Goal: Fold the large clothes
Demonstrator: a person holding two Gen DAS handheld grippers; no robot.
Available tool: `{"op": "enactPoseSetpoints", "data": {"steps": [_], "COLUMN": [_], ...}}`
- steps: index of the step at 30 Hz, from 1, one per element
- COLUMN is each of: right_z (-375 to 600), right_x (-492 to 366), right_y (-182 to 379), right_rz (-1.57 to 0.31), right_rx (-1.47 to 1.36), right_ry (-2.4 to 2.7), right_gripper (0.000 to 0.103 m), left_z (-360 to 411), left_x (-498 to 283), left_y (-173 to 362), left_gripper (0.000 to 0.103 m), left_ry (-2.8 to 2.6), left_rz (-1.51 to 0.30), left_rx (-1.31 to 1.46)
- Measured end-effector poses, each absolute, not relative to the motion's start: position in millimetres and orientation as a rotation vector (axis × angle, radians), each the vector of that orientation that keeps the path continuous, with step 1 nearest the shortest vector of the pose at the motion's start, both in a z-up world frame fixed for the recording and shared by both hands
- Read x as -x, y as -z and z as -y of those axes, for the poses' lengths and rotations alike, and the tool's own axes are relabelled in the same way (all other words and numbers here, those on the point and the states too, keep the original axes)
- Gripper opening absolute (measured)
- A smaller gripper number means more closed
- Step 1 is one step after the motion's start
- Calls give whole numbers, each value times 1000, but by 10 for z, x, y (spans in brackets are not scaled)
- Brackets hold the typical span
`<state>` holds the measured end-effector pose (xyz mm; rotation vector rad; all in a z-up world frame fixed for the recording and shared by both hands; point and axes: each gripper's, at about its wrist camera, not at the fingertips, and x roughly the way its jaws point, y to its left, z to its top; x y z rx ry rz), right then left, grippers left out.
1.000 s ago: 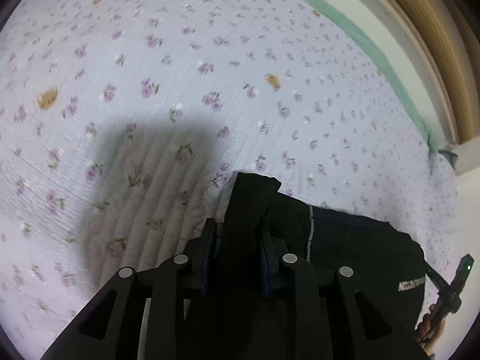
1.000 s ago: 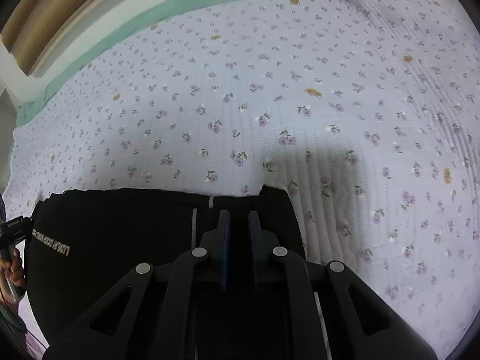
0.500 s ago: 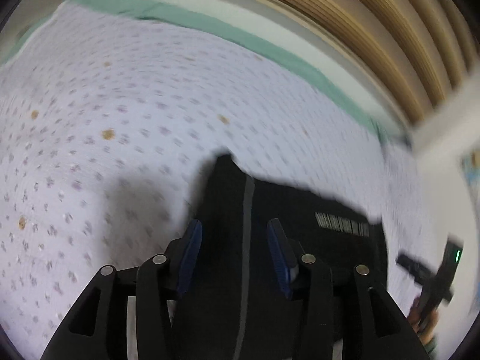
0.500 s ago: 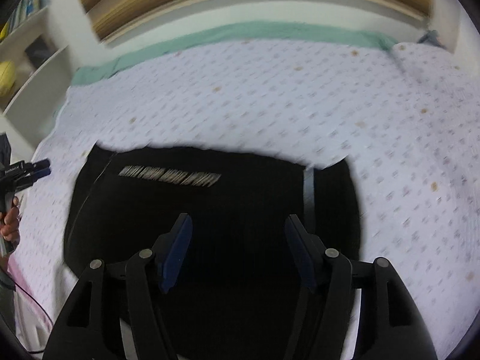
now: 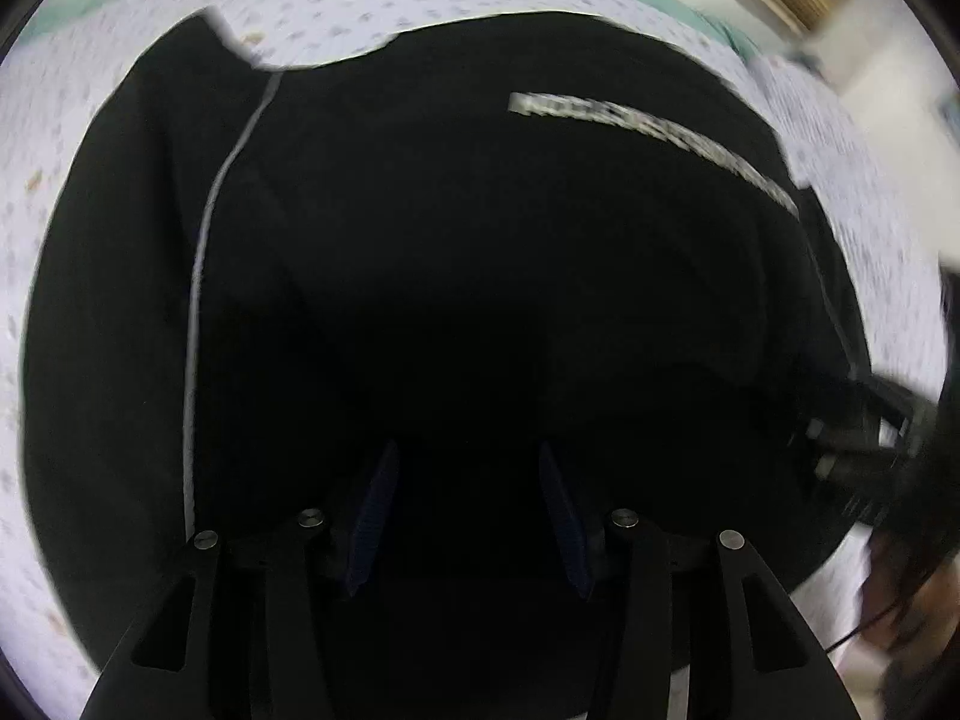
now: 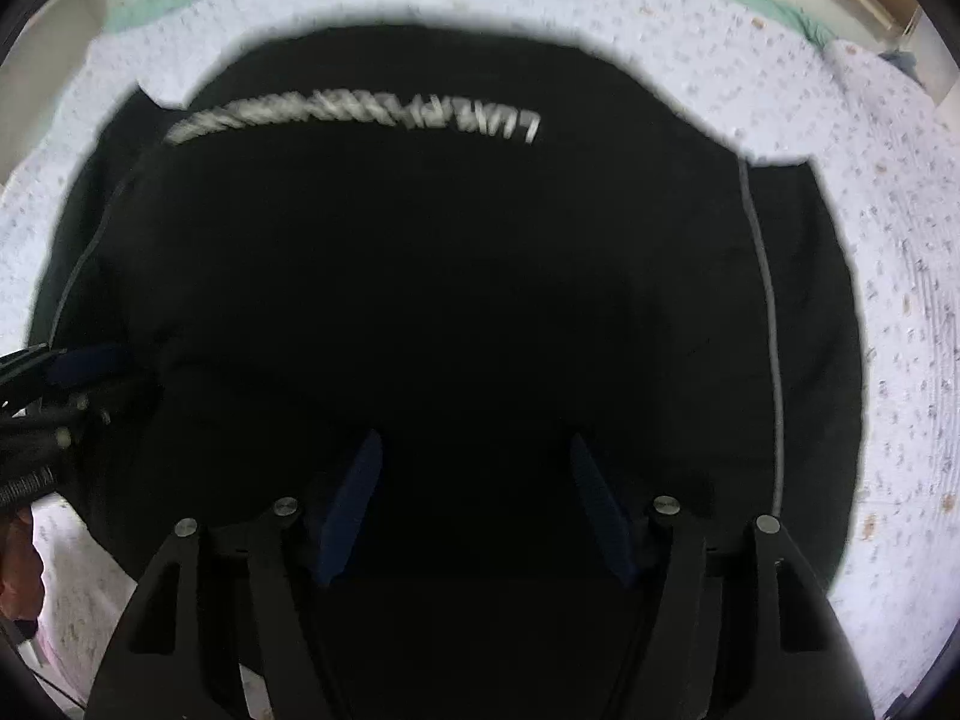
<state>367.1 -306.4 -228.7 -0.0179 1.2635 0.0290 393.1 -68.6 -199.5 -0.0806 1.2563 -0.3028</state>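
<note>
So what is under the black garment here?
The black garment lies on a floral quilt, which shows around its edges in both views. Whatever sits beneath its middle is covered. Both grippers' jaws hang open above it, holding nothing.

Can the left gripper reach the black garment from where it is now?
Probably yes. The left gripper is open directly over the black garment, and nothing lies between them.

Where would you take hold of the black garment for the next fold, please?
Probably the near hem of the black garment, one corner per gripper, coming from the near side. It lies flat on the floral bedspread, and both the left gripper and right gripper are open above it.
</note>
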Motion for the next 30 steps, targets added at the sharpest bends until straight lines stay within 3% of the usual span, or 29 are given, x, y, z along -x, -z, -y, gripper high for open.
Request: {"op": "enactPoseSetpoints", "data": {"steps": [8,13,16,20,23,30], "right_z": [3090,3288,3400,3553,3610,3667], "right_x": [-3537,-3551,-3749,-4196,-4401,-4344], "right_y": [2312,1939,1705,1942,2401,2439], "right_rz": [-1162,-1107,-1038,-1119,-1251,-1194], "right_rx": [25,-58,-90,-48,-101,-89], "right_ry": [-40,-53,-31,51,32,54], "right_gripper": [74,74,74,74,75,78], "left_z": [667,526,516,527,528,491], "left_x": [-3936,-4052,-4199,-4582,-4807,-4795], "left_y": [1811,1338,1218,1546,1905,1813], "left_gripper": [52,52,59,60,68,70], "left_ry": [333,385,404,308,275,291], "left_rz": [-1263,-1202,-1154,-1189,-1239,-1228], "left_rx": [96,215,264,202,193,231]}}
